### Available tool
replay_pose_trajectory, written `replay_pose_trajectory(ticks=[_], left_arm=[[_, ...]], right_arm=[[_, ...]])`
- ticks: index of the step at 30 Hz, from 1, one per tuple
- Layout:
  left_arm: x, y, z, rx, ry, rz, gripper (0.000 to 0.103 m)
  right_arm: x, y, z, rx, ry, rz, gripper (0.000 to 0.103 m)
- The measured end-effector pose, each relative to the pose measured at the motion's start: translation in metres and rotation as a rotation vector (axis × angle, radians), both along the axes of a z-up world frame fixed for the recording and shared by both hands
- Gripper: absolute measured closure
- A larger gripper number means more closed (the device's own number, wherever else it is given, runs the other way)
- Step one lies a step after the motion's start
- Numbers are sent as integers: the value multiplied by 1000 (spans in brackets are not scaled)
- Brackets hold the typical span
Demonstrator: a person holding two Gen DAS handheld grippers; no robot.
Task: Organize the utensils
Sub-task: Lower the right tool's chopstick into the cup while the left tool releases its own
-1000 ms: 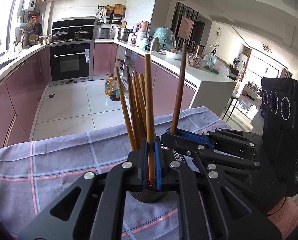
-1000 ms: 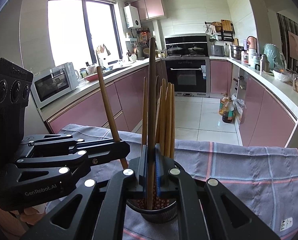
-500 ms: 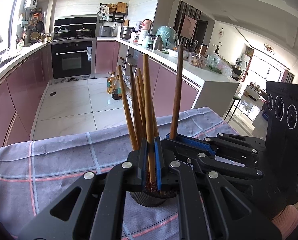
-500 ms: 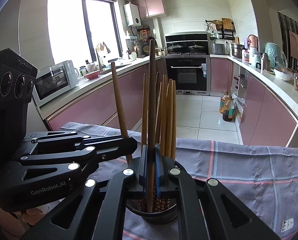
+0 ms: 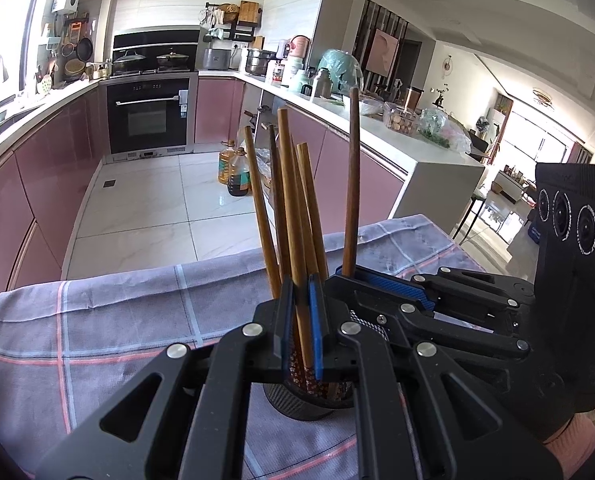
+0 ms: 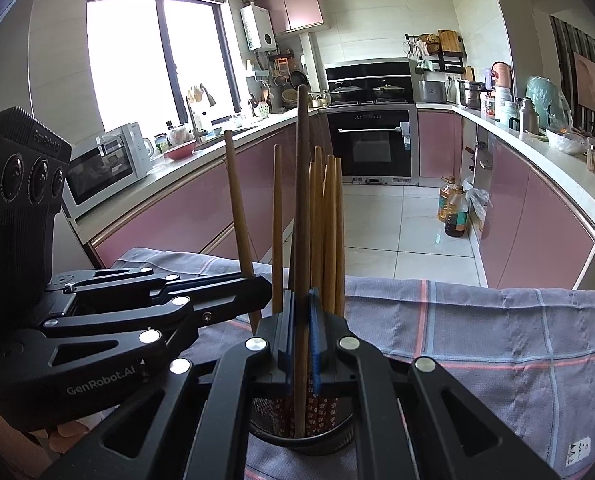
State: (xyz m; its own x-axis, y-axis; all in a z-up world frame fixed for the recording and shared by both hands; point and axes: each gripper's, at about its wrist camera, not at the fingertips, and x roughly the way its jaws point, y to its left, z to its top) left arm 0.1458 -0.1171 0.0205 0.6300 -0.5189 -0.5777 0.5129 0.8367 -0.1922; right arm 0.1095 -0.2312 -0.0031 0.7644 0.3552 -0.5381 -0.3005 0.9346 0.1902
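Left wrist view: left gripper tilted downward, clenched on light chopstick standing in black holder. Right gripper just beside, above holder, clamped on dark chopstick.

Right wrist view: right gripper angled down over holder, pinching dark chopstick. Holder on checked cloth; pink kitchen cabinets beyond.

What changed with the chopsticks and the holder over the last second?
Each hand-held gripper has lowered its chopstick further into the holder: the left hand-held gripper its lighter chopstick, the right hand-held gripper its darker chopstick. Nothing was let go; both stay clamped. The holder, the other chopsticks and the cloth stayed put.
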Motion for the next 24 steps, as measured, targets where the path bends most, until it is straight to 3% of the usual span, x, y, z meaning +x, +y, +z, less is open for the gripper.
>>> replay_pose_trajectory(ticks=[24], left_arm=[[21,-1,-21,1,54,-6,94]], right_arm=[[12,-12,-6,53,36,-9,96]])
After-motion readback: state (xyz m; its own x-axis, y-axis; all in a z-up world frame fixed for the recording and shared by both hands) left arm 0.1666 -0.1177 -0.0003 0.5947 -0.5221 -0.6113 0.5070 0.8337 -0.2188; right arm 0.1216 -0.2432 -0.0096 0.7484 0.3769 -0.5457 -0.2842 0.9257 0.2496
